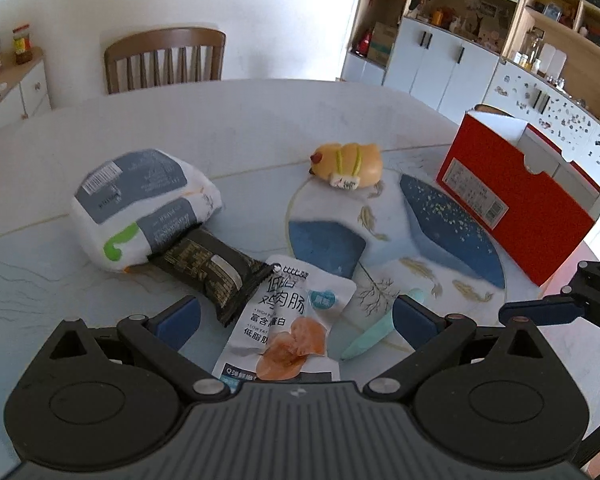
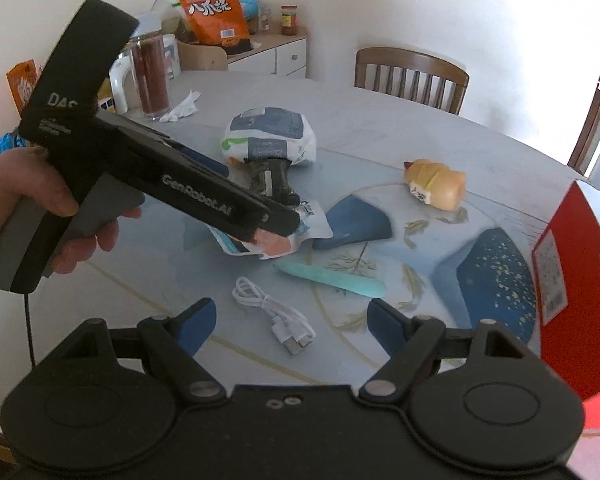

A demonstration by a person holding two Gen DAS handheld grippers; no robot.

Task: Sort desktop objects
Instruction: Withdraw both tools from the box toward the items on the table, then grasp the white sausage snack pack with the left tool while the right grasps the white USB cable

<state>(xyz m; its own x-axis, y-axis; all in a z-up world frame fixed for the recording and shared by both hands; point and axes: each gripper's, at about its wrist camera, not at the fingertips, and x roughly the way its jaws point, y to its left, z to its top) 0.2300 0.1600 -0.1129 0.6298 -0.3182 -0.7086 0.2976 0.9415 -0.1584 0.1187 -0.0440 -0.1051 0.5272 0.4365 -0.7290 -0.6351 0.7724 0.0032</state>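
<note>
My left gripper (image 1: 296,316): two blue pads spread wide, nothing between them but air; the white sausage pouch (image 1: 288,320) lies on the table under the gap. From the right wrist view the left tool's nose sits low over that pouch (image 2: 278,240); contact cannot be judged. My right gripper (image 2: 290,322): pads likewise wide apart, holding nothing, hovering above one coiled white USB cable (image 2: 276,316).

Count, near to far:
- 1 sausage pouch, glossy crinkled film, flat, orange picture on front.
- 1 mint-green flat tool (image 2: 332,280), smooth, long, tapered, just right of the pouch.
- 1 black snack bar wrapper (image 1: 212,272), foil-like, oblong, gold print; its end overlaps the pouch's top corner.
- 1 white and grey soft pack (image 1: 140,208), puffy plastic film, resting on the bar's far end.
- 1 tan toy (image 1: 348,164), rounded, rubbery-looking, small tag on it, alone farther back.
- 1 red cardboard box (image 1: 512,200), rectangular, open top, right edge of the table (image 1: 240,128).

Tabletop: smooth, pale marble pattern with a painted blue-and-gold disc.

Beyond: 1 wooden slat-back chair (image 1: 164,60).
</note>
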